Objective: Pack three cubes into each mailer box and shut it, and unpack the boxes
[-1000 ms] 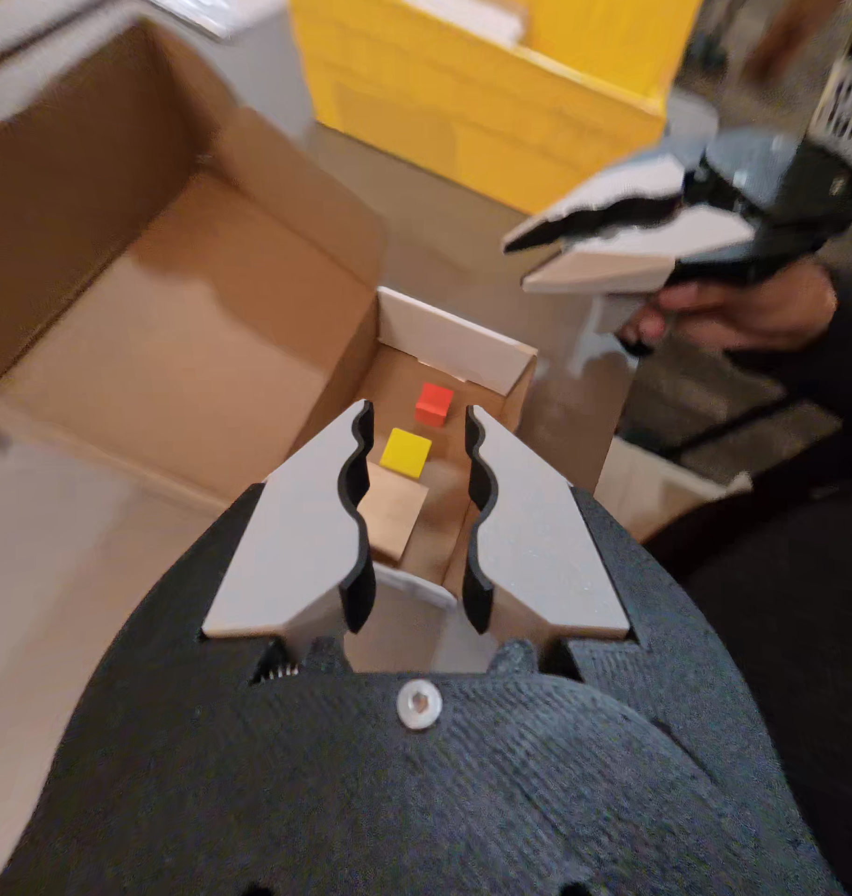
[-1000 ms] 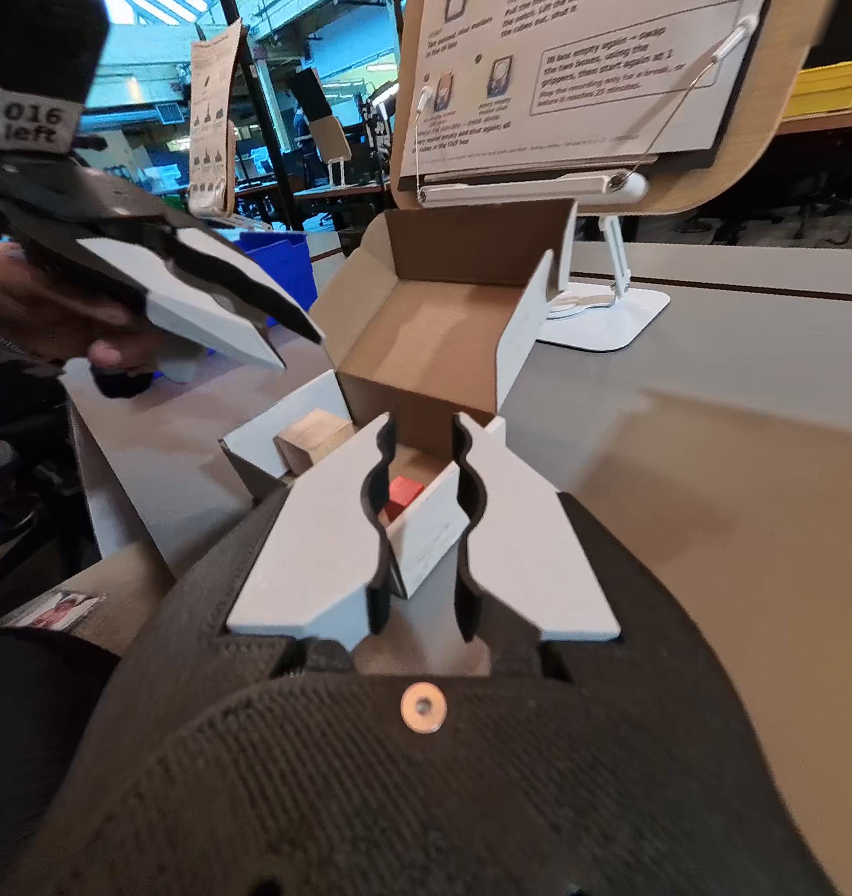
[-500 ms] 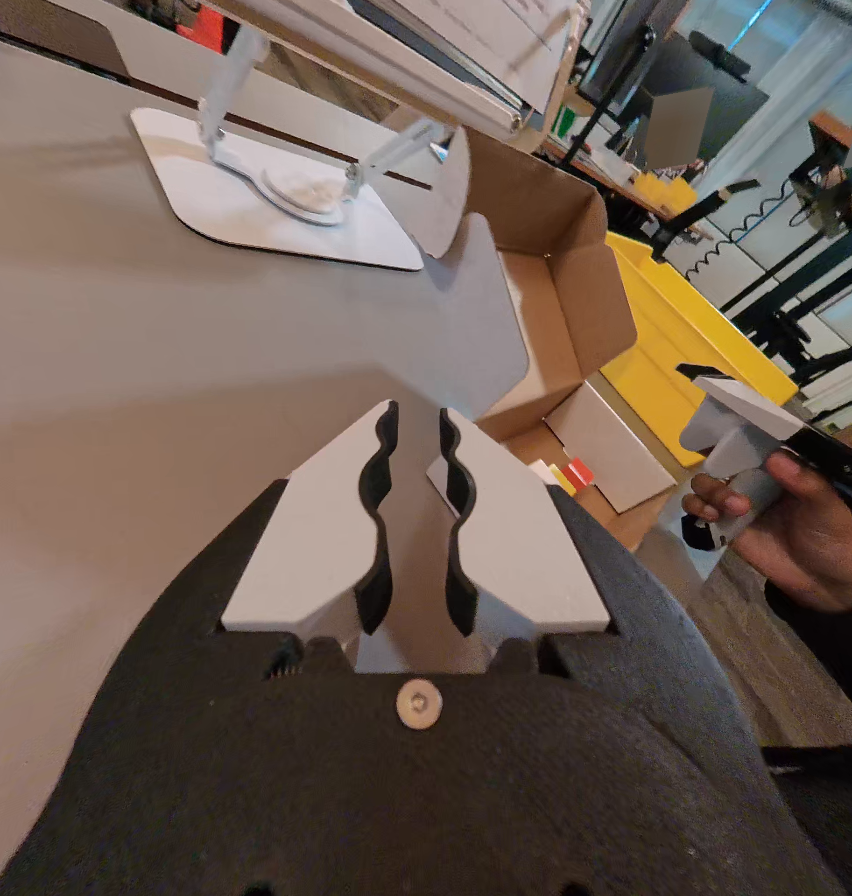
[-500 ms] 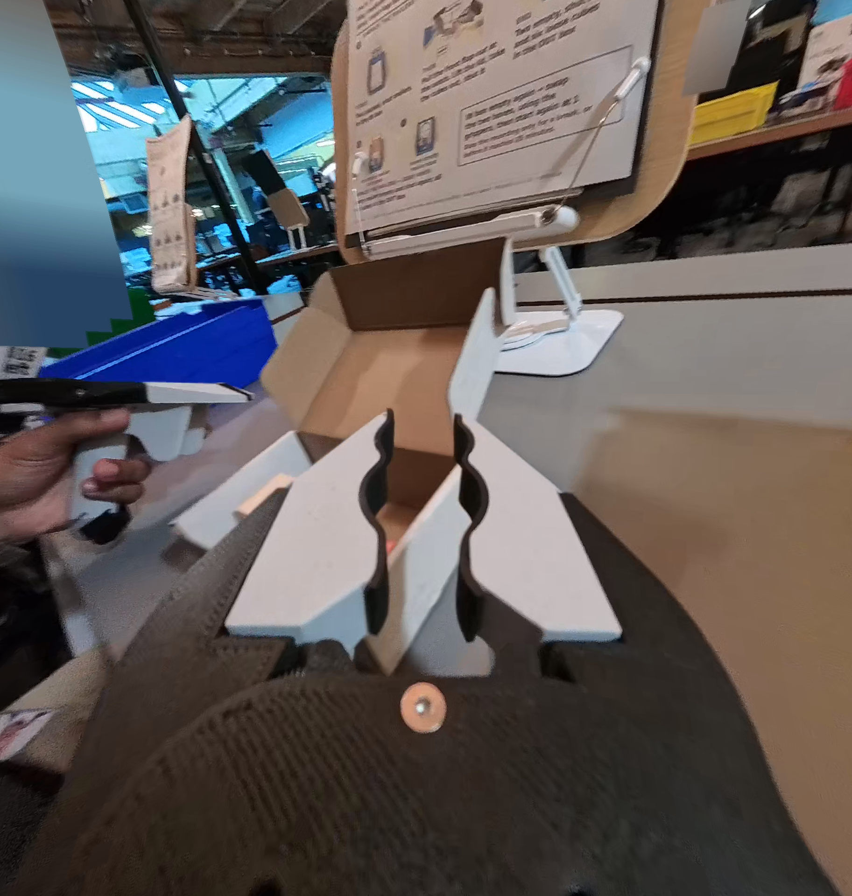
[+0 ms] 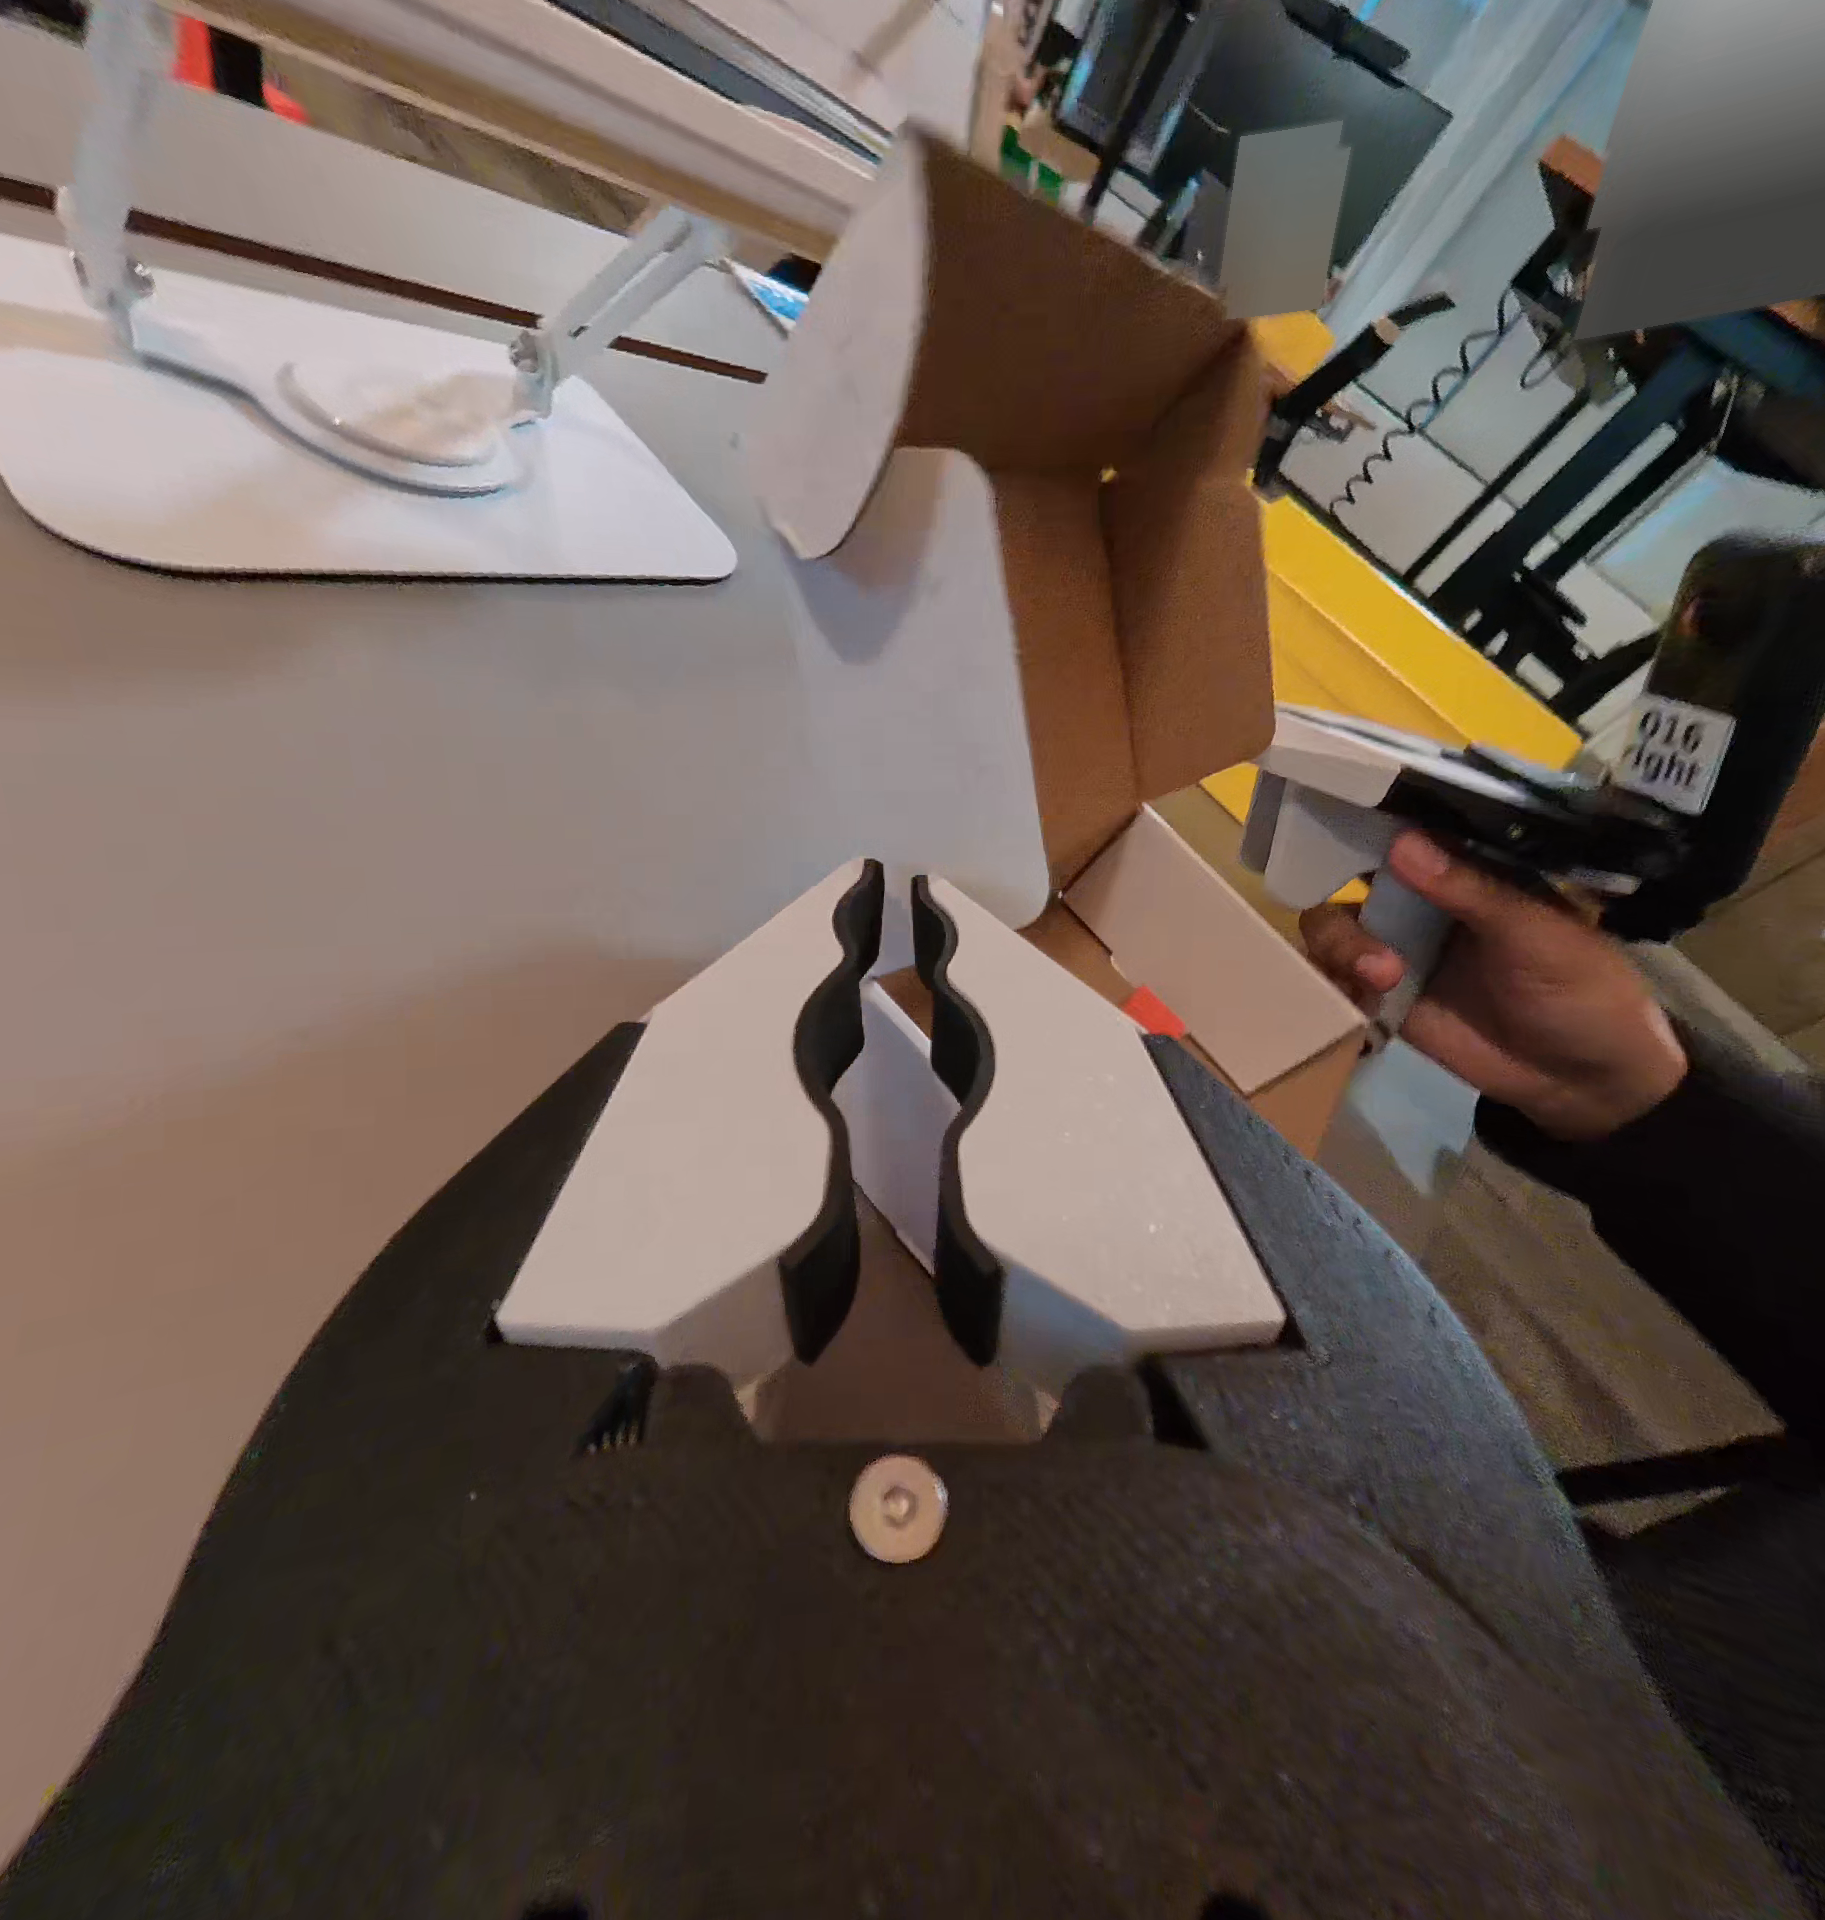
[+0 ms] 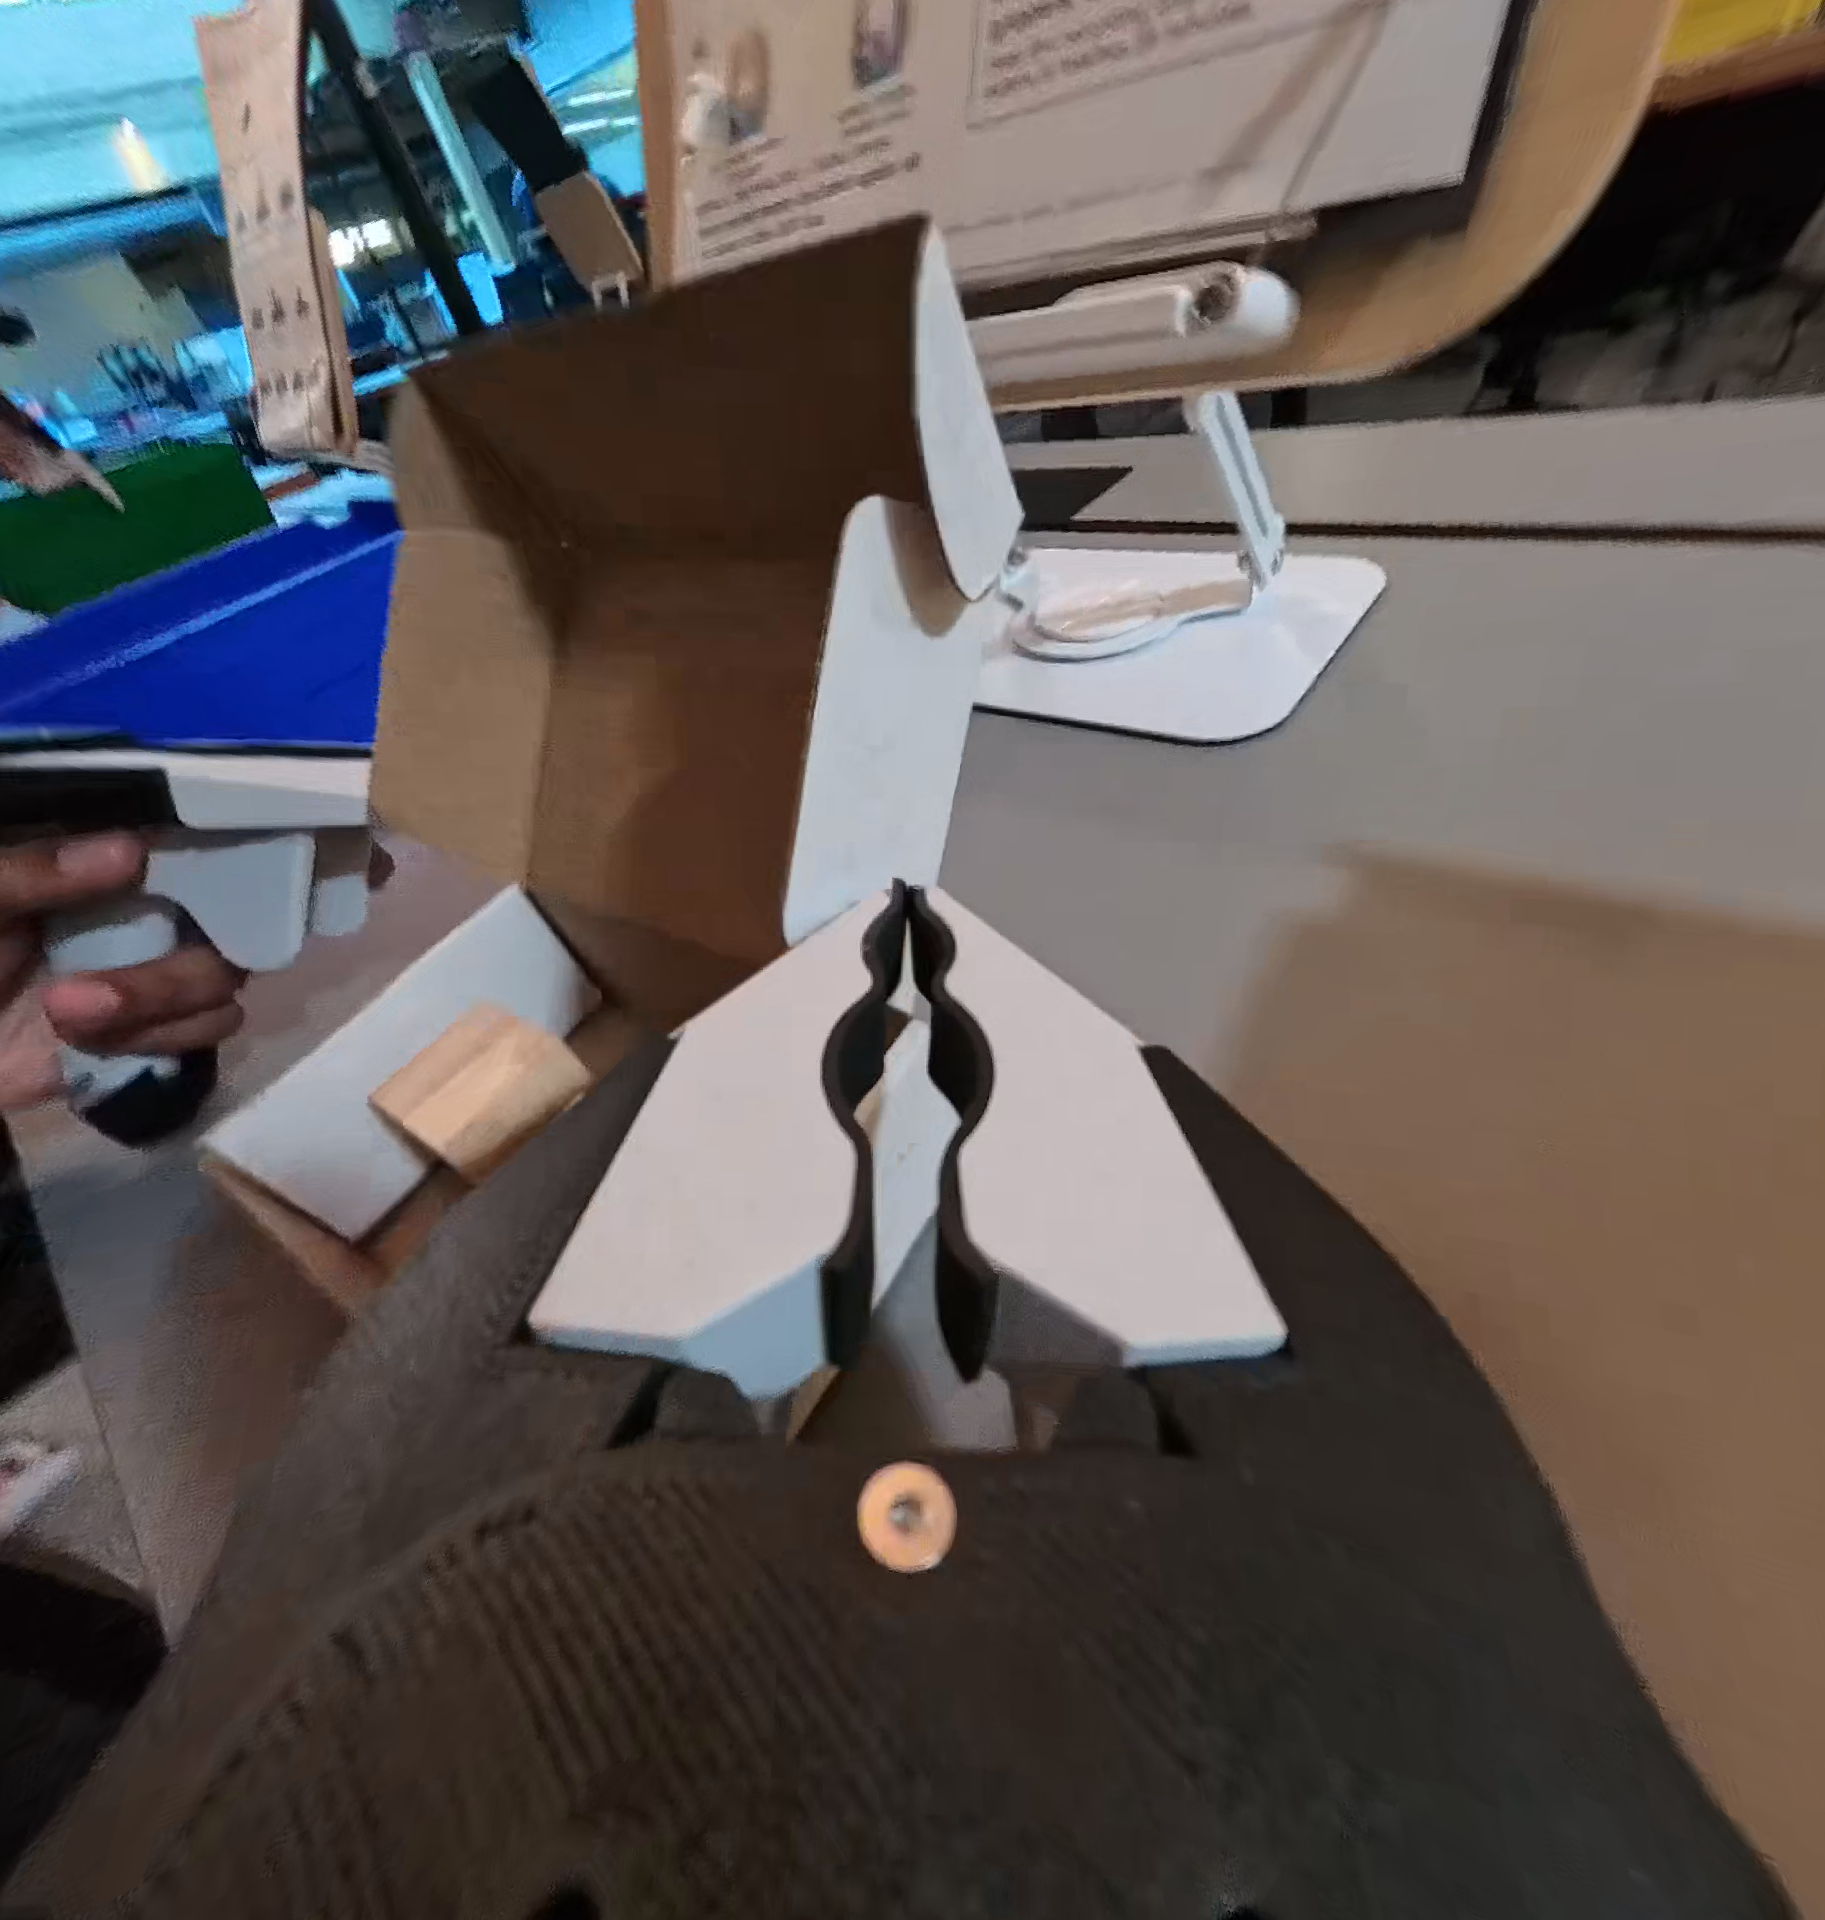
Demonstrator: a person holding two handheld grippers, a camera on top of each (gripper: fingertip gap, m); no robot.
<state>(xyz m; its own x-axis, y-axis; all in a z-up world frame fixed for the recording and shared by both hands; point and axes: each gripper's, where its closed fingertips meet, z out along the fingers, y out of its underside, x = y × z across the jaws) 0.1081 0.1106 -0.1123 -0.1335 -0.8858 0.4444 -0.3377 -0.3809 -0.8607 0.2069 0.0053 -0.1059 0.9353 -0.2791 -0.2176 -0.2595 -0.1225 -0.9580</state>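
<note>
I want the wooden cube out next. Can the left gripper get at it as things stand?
Probably yes. The mailer box lid stands raised, leaving the wooden cube uncovered from above, and the left gripper hangs close by on that side. Its jaws look nearly together, so they would need opening wider.

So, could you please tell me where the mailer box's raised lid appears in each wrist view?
Left wrist view: raised lid upper centre-right, right of the white stand base.
Right wrist view: raised lid upper centre-left, left of the base.
Shared landmark: that white stand base on the table.
</note>
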